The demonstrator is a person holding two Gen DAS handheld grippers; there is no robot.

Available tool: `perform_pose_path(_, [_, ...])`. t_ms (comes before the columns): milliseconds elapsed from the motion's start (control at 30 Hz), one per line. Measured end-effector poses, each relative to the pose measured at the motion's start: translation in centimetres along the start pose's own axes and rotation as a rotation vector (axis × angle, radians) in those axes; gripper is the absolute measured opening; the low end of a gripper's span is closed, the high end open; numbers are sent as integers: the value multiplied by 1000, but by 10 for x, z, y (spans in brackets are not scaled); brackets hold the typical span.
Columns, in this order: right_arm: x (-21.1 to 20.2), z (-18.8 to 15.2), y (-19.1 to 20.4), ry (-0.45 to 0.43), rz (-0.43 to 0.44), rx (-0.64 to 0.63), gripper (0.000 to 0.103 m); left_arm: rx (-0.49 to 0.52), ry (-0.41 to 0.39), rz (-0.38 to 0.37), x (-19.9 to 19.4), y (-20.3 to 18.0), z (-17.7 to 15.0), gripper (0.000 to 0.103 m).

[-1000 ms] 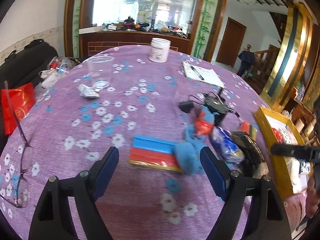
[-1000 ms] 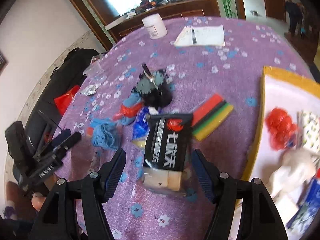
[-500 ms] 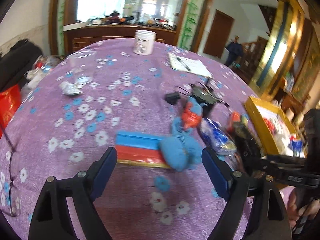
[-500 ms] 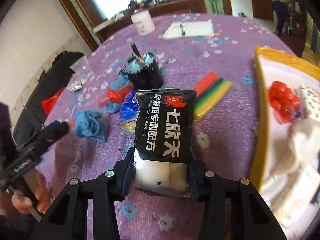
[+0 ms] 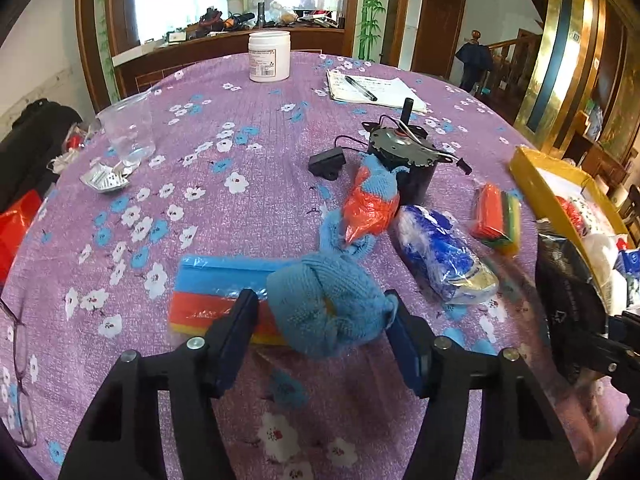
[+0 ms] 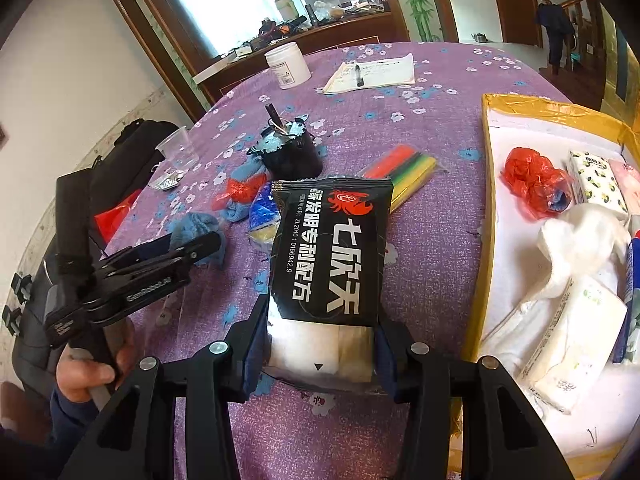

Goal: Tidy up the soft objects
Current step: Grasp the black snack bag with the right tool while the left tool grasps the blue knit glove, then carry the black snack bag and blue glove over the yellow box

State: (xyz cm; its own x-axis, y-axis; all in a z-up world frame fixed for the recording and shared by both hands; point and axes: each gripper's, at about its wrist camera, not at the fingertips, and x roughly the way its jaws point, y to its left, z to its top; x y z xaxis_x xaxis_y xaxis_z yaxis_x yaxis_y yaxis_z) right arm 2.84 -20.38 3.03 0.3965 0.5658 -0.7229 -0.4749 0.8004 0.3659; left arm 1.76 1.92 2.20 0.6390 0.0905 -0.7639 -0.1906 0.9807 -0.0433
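My left gripper (image 5: pixel 322 332) stands around a rolled blue knitted sock (image 5: pixel 326 310) lying partly on a blue, red and yellow sponge pack (image 5: pixel 212 292); the jaws touch or nearly touch its sides. My right gripper (image 6: pixel 320 344) is shut on a black soft packet with white lettering (image 6: pixel 330 248), held above the purple floral tablecloth (image 6: pixel 436 208). The left gripper (image 6: pixel 196 246) also shows in the right wrist view at the sock (image 6: pixel 192 224). The yellow-rimmed box (image 6: pixel 490 200) at the right holds a red bag (image 6: pixel 532 178), tissue packs and white cloth.
On the cloth lie a blue sock with red plastic (image 5: pixel 370 200), a blue-white bag (image 5: pixel 444 260), a coloured sponge pack (image 5: pixel 496 218), a black motor (image 5: pixel 404 152), a plastic cup (image 5: pixel 128 132), a white jar (image 5: pixel 269 56) and a notepad with pen (image 5: pixel 372 90). Glasses (image 5: pixel 18 380) lie at the left edge.
My left gripper moved forward and narrowed its jaws around the rolled blue sock. My right gripper closed on the black packet and lifted it.
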Motion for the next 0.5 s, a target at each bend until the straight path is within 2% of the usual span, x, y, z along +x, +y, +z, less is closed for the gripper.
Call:
perform_pose_path(33, [-1, -1, -1, -1, 1, 0, 51, 3, -2, 3, 0, -1, 0, 46])
perform_pose_path(67, [-1, -2, -1, -2, 1, 1, 50, 5, -6, 5, -1, -1, 0, 43])
perform_pose_path(267, [-9, -4, -3, -20, -5, 4, 51, 5, -36, -53, -17, -8, -4, 42])
perform_pose_path(400, [-12, -4, -2, -33, -13, 1, 51, 45, -85, -78, -34, -25, -4, 42])
perform_pose_path(500, [-12, -5, -2, -27, -13, 1, 50, 82, -92, -84, -36, -39, -7, 42])
